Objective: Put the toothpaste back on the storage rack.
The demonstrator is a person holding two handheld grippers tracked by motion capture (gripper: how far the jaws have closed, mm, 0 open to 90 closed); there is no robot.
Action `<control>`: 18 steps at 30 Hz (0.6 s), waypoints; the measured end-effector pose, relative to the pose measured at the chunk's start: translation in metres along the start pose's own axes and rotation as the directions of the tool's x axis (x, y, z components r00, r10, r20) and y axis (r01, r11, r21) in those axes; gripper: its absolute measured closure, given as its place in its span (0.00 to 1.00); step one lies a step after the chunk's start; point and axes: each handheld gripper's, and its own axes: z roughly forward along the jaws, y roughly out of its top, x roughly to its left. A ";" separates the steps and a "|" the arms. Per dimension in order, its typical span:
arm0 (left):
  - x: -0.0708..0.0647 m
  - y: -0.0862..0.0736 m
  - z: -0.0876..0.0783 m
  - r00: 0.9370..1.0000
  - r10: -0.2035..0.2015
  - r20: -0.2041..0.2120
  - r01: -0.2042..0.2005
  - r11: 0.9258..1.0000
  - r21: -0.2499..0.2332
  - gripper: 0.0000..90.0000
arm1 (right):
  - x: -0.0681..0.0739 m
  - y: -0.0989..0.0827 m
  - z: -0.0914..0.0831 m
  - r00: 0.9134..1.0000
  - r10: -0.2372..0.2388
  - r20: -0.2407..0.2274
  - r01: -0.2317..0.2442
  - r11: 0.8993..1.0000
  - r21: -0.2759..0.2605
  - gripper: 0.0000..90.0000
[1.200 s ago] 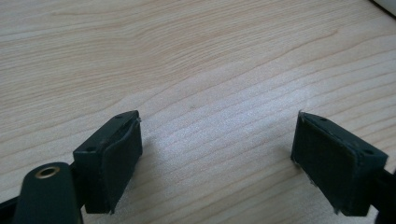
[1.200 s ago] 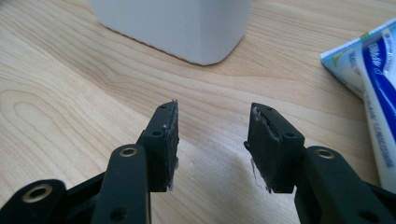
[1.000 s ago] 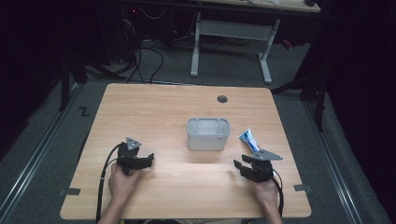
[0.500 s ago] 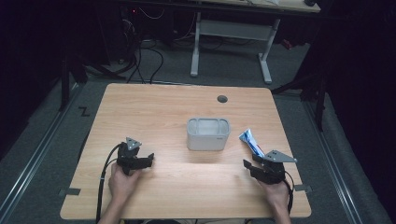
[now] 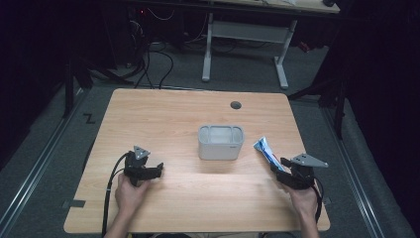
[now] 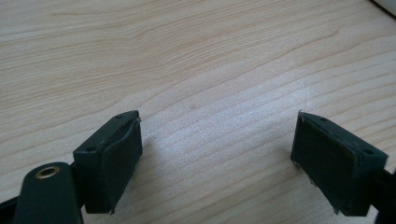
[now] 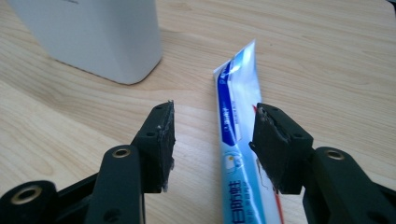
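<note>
- Right gripper view: the toothpaste tube (image 7: 236, 135) lies flat on the wooden surface (image 7: 327, 56), just beside the white container (image 7: 100, 37).
- The right gripper's (image 7: 212, 140) fingers have just been opening; they straddle the tube without pressing it.
- Risk, as I judge it: closing off-centre could pinch one edge, letting the tube slip.
- The left gripper's (image 6: 217, 154) fingers are spread, empty.

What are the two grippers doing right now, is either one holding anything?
Left gripper: open, fingers wide apart over bare table, holding nothing.
Right gripper: open, has just been opening; the toothpaste tube lies between its fingers, not gripped.

Blue-white toothpaste tube (image 7: 236, 154) — lying flat.
</note>
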 end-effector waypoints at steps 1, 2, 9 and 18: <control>0.000 0.000 0.000 1.000 0.000 0.000 0.000 1.000 0.000 0.18 | -0.002 0.001 0.000 1.000 0.003 0.002 -0.003 1.000 0.003 0.54; 0.000 0.000 0.000 1.000 0.000 0.000 0.000 1.000 0.000 0.18 | -0.003 0.001 0.001 1.000 0.009 0.007 -0.009 1.000 0.006 0.54; 0.000 0.000 0.000 1.000 0.000 0.000 0.000 1.000 0.000 0.18 | -0.011 0.011 0.011 1.000 0.003 0.023 -0.004 0.999 0.043 0.53; 0.000 0.000 0.000 1.000 0.000 0.000 0.000 1.000 0.000 0.18 | -0.016 0.022 0.024 1.000 -0.007 0.024 0.005 0.996 0.089 0.54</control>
